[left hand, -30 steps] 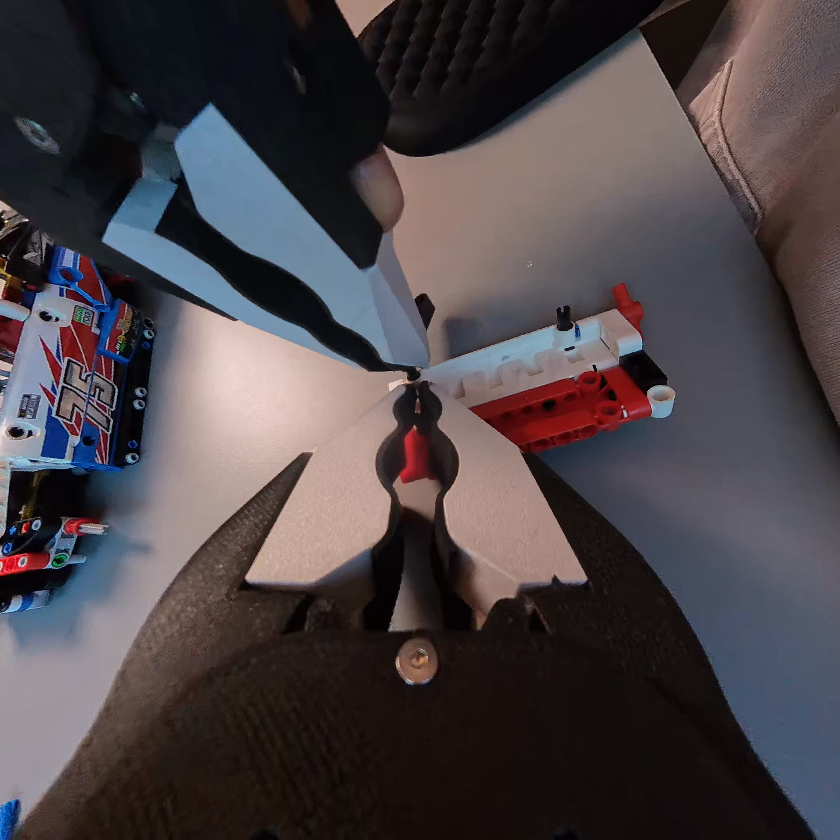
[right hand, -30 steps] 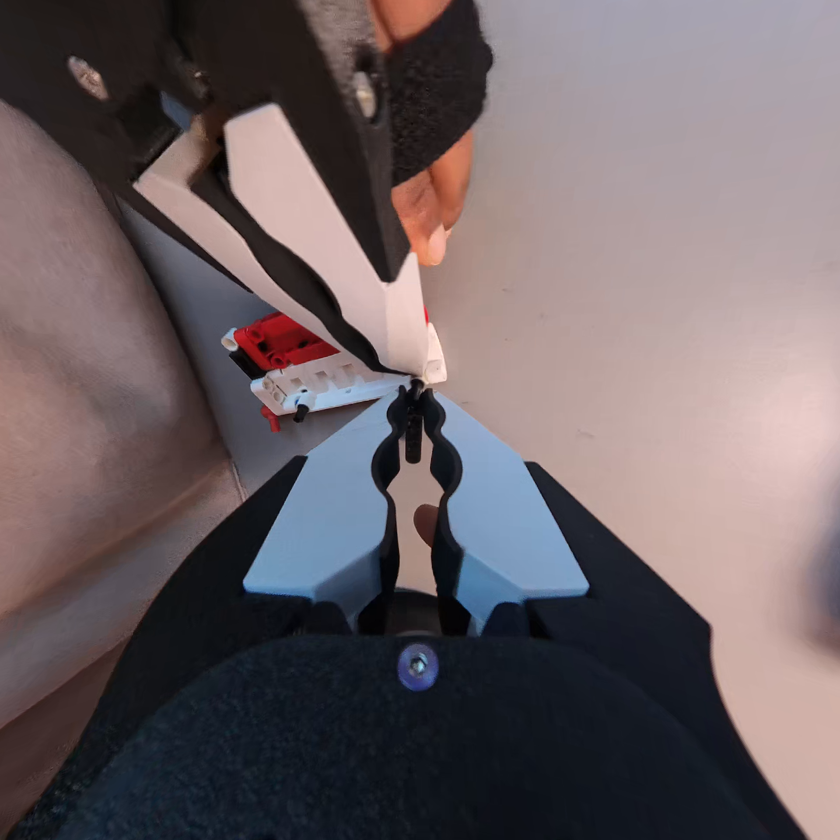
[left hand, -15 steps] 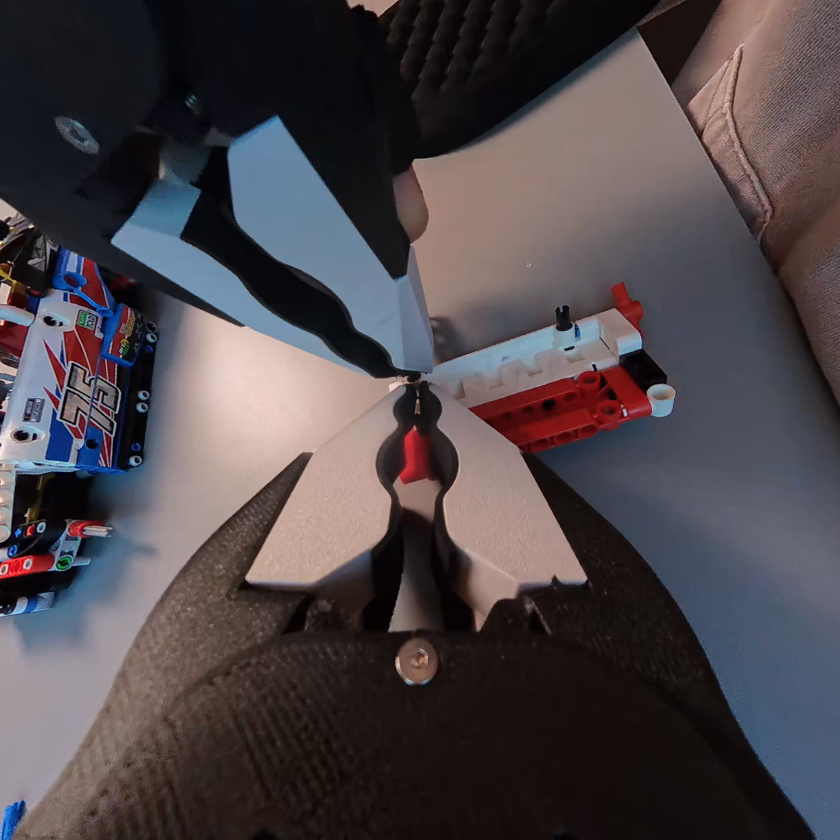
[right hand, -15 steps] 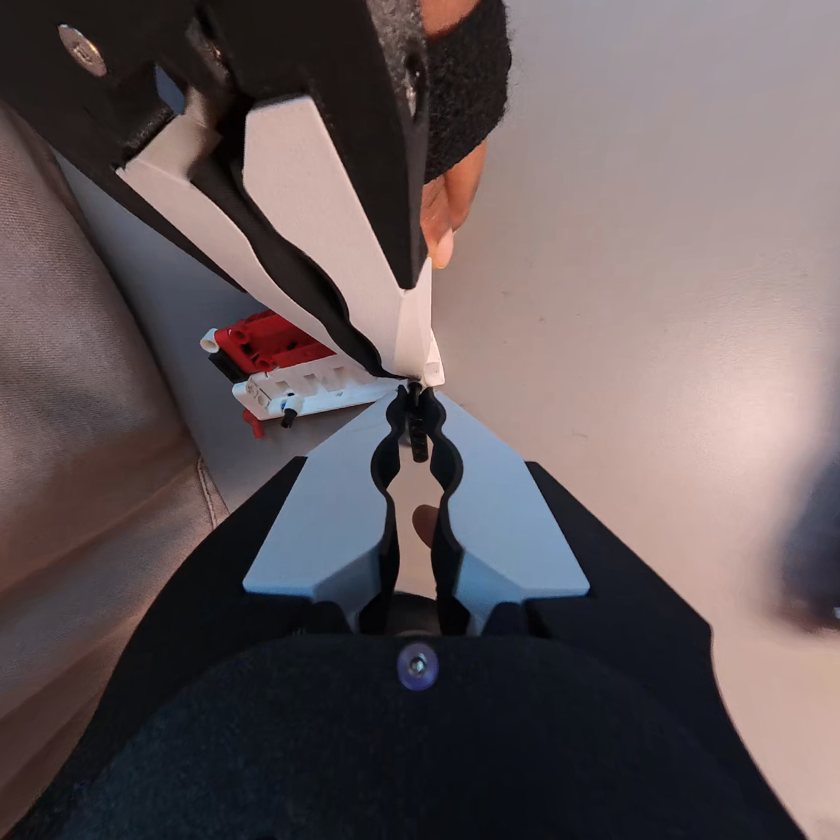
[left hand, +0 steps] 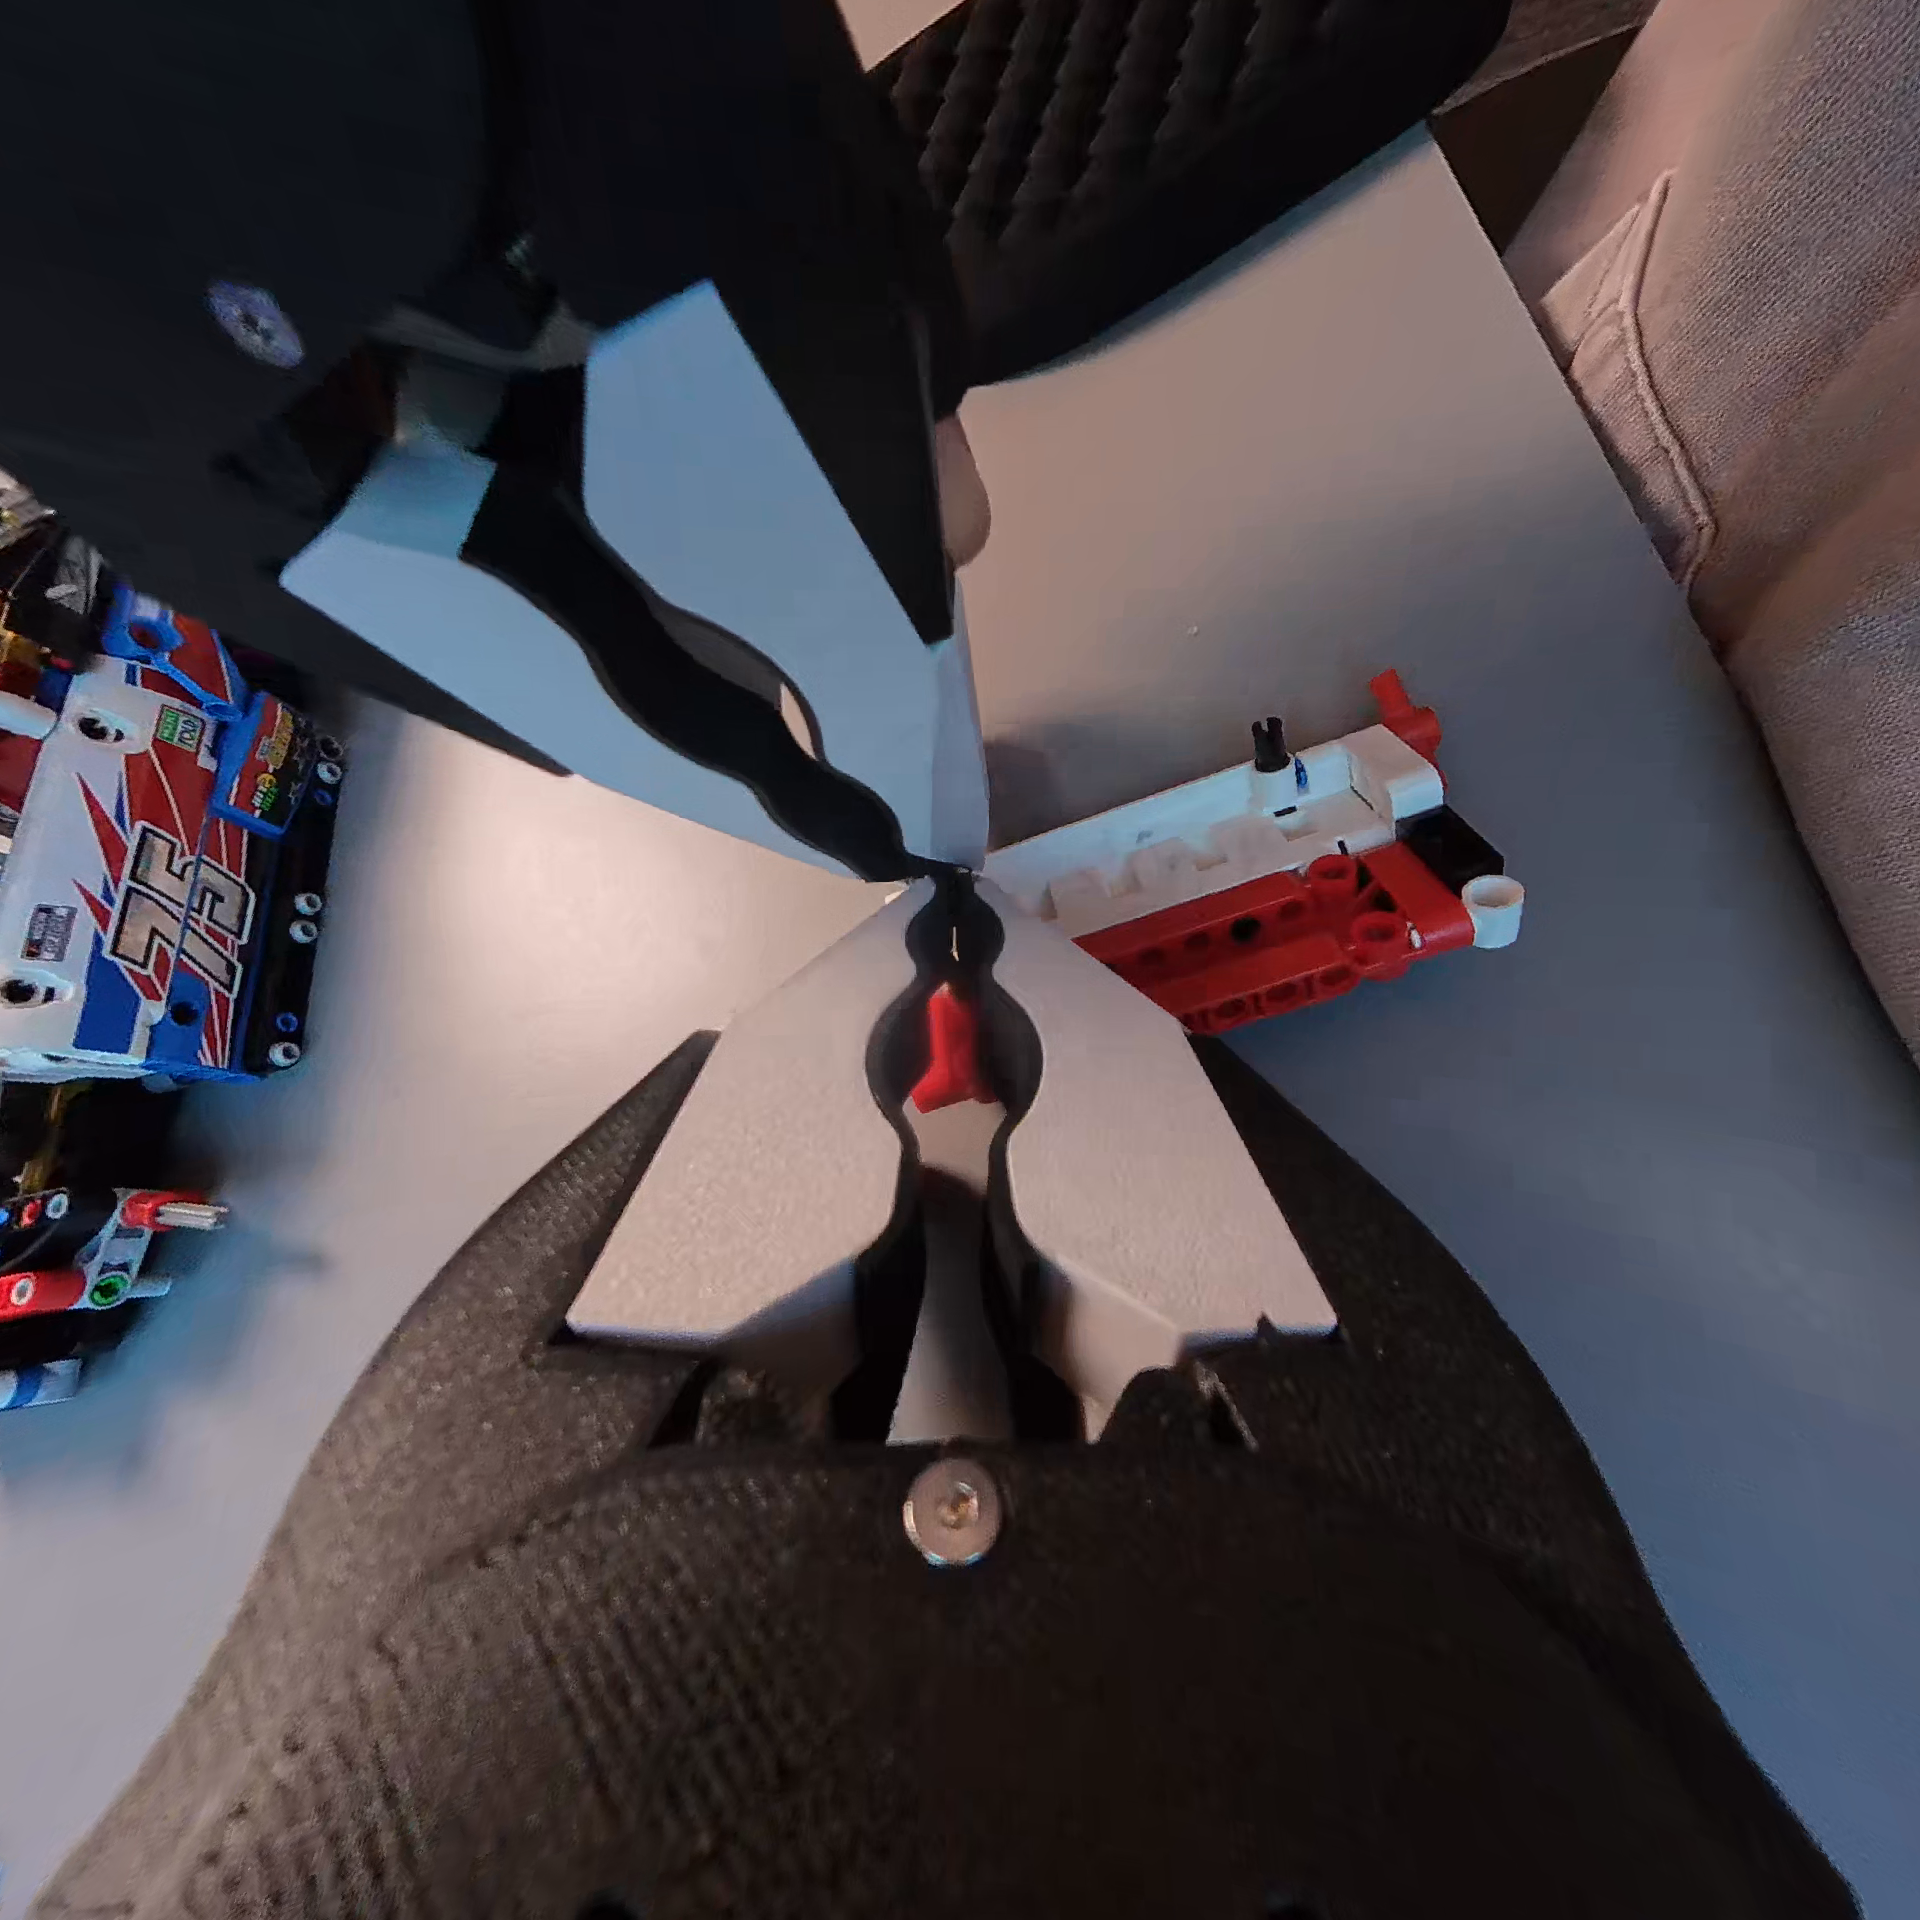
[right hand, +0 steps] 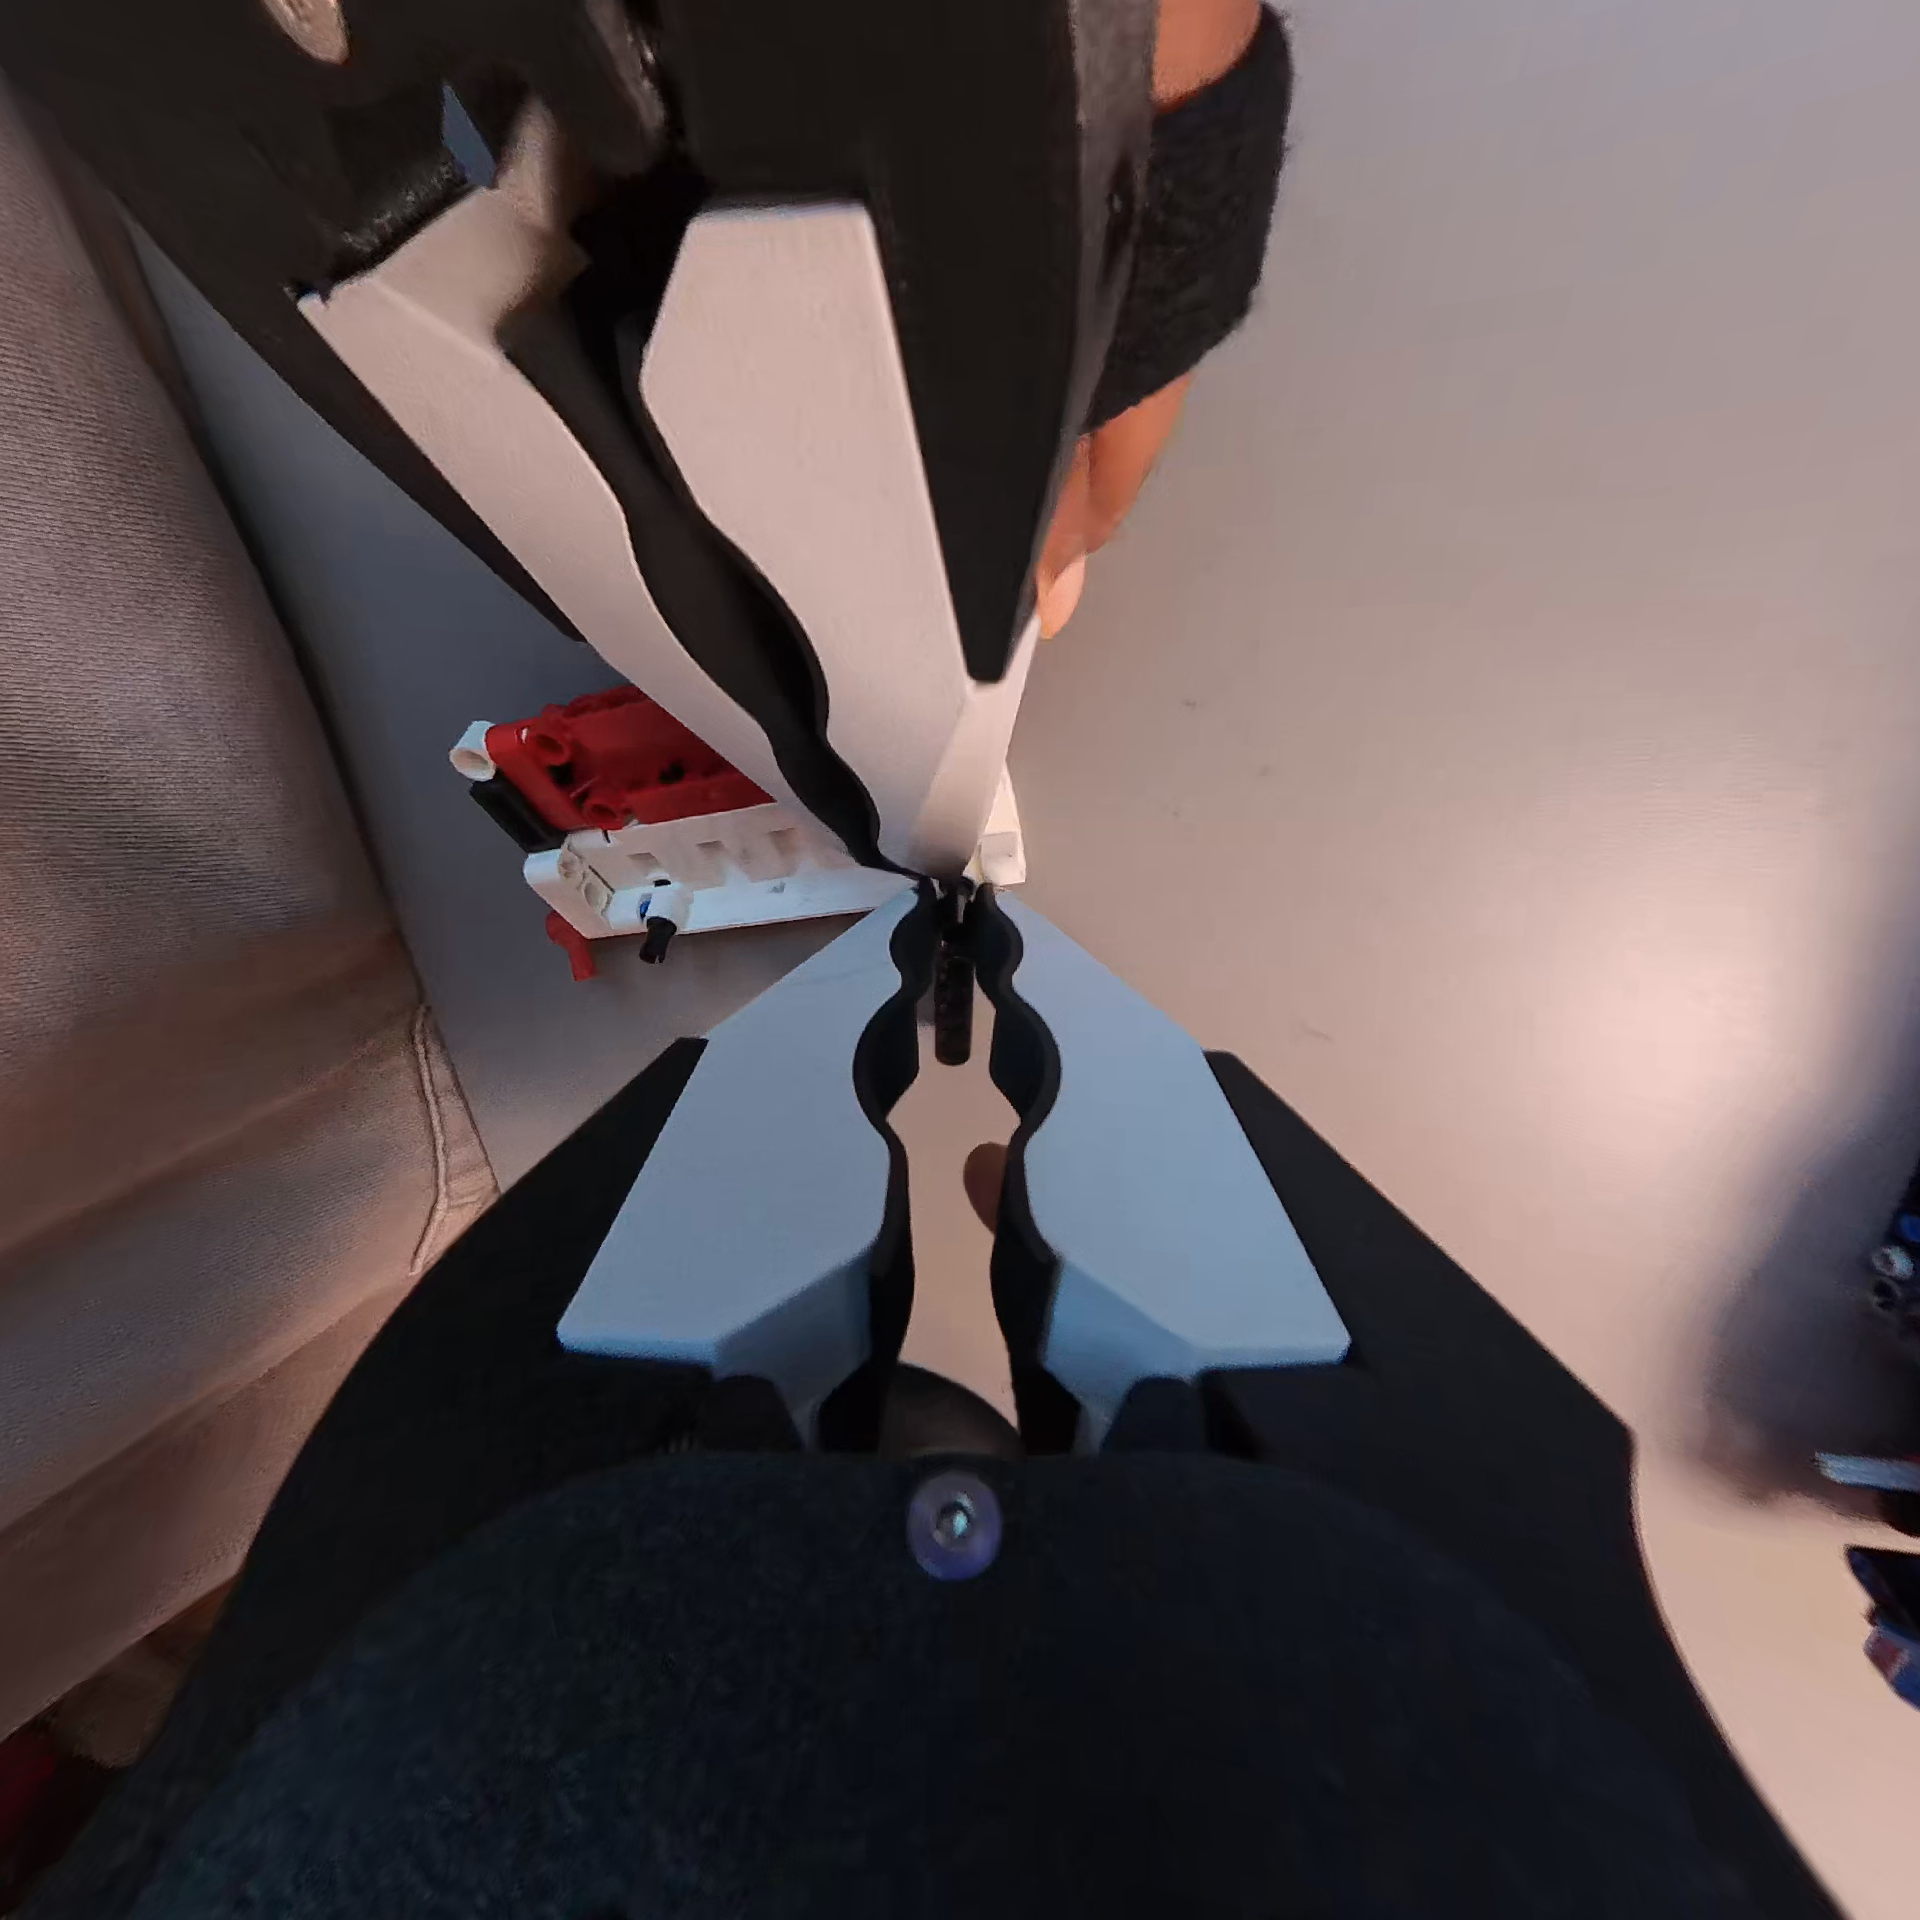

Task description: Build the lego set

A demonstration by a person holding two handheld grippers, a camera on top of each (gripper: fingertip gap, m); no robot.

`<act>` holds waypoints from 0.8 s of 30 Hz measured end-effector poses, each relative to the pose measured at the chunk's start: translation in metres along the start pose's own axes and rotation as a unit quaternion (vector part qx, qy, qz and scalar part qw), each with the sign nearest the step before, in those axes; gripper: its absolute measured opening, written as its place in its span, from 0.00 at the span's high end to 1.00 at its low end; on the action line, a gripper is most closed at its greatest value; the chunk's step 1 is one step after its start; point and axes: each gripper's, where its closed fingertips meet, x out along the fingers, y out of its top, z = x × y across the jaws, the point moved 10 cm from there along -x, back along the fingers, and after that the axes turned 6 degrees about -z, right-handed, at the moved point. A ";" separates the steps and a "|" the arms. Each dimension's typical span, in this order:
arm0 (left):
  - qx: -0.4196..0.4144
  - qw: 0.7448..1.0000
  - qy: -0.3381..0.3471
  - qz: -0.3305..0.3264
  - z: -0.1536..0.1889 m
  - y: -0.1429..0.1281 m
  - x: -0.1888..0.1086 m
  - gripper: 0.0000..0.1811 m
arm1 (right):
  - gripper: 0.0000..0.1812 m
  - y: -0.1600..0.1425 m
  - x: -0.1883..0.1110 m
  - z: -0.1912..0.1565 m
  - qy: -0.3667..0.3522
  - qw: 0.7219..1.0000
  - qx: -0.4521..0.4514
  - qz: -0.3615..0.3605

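My left gripper (left hand: 951,894) is clamped on a small red piece (left hand: 948,1049), which sits back in the hollow between the pads, its long axis running along my fingers. My right gripper (right hand: 948,896) is pinched on a black pin (right hand: 951,1003), also lengthwise along its fingers, the free end pointing back toward that camera.

Tips of both tools meet nose to nose. In the left wrist view the right gripper (left hand: 925,857) comes in from upper left, straight ahead of my tips, touching or nearly so. Can't tell if pin and red piece are already mated; the joint is hidden between the tips.

The key relation: the two parts are end to end, so the pin's axis has to line up with the red piece's hole. My guess is a straight push along the shared finger line. Any tilt could jam it or pop the pin out.

The red-and-white sub-assembly (left hand: 1262,888) lies flat on the table (left hand: 1455,1299), just ahead and right of the left tips, long axis running away to the right. From the right tool it's ahead-left (right hand: 665,831). Neither gripper holds it, and both are about equally near.

The decorated car body (left hand: 145,883) sits well off to the left of the left tool. Loose bits (left hand: 94,1262) lie below it.
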 end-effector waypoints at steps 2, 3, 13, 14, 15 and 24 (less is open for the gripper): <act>-0.007 1.000 0.003 -0.002 0.000 0.000 -0.001 1.00 | 0.98 -0.009 0.000 0.001 -0.002 0.999 -0.011 0.050; -0.008 1.000 0.008 -0.004 0.000 0.000 -0.001 1.00 | 0.98 -0.013 0.000 0.001 -0.002 0.997 -0.009 0.073; -0.151 0.986 -0.049 0.053 -0.028 -0.011 -0.034 0.77 | 0.97 -0.045 0.004 -0.003 -0.070 0.970 -0.049 0.226; -0.164 0.983 -0.063 0.048 -0.028 -0.014 -0.035 0.76 | 0.96 -0.047 0.004 -0.004 -0.068 0.968 -0.050 0.236; -0.176 0.981 -0.077 0.042 -0.028 -0.017 -0.035 0.76 | 0.94 -0.048 0.003 -0.004 -0.067 0.967 -0.049 0.240; -0.161 0.983 -0.091 0.000 -0.019 -0.019 -0.021 0.78 | 0.93 -0.047 -0.004 -0.006 -0.081 0.963 -0.068 0.248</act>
